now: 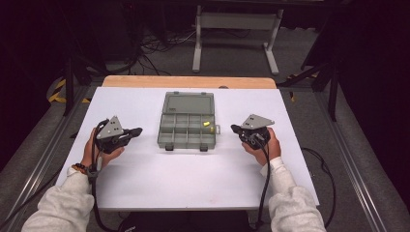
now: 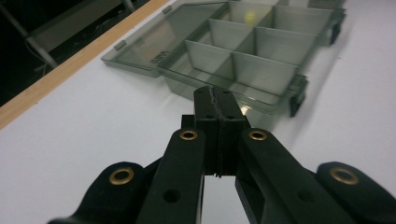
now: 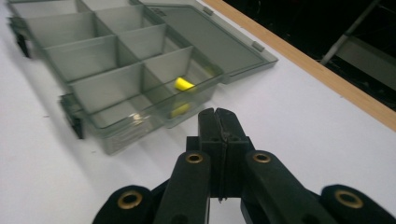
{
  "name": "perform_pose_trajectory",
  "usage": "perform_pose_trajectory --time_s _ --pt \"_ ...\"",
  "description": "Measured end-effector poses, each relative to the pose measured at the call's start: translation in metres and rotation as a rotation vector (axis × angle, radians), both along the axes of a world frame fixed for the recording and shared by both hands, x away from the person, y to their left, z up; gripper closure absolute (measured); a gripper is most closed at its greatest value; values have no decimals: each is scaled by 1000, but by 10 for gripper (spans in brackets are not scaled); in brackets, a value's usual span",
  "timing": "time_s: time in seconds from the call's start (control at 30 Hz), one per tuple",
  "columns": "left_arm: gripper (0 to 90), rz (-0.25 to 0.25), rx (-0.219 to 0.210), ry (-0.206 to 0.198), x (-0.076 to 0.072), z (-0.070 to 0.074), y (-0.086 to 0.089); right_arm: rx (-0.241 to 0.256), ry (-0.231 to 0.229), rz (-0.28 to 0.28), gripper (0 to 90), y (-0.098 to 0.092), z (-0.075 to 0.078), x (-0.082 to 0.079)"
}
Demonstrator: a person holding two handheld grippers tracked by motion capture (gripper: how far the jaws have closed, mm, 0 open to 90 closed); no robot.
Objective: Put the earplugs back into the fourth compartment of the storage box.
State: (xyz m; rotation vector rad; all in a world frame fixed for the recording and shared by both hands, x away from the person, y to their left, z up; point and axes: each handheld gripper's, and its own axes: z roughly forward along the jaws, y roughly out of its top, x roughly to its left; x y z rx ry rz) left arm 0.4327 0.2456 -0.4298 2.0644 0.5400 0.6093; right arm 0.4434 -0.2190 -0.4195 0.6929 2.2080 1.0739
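A grey see-through compartment box (image 1: 167, 126) lies in the middle of the white table with its lid (image 1: 188, 103) folded open toward the far side. A small yellow piece (image 1: 206, 124) sits in one of its right-hand compartments; it appears in the right gripper view (image 3: 183, 84) and faintly in the left gripper view (image 2: 250, 17). My left gripper (image 1: 138, 131) rests left of the box, jaws pressed together on nothing (image 2: 216, 95). My right gripper (image 1: 234, 128) sits right of the box, also shut and empty (image 3: 218, 116).
The white table top (image 1: 193, 174) has a wooden strip (image 1: 188, 81) along its far edge. Two black latches (image 1: 169, 147) stick out from the box's near wall. Cables trail from both grippers off the near edge. Dark floor and a metal frame lie beyond.
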Motion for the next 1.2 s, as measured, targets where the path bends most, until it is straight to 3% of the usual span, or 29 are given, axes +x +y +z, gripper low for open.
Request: perform_pose_trajectory --time_s 0.23,0.5,0.73,1.2 --pt "899 35 2 -6 32 19 2 0 8 -39 900 -1 13 32" --pt "899 53 13 18 56 25 -4 2 42 -41 900 5 21 56" --pt "900 63 39 45 69 19 -13 26 58 -54 900 9 24 64" --pt "900 77 79 59 90 20 -30 -29 57 -75 900 18 21 74"
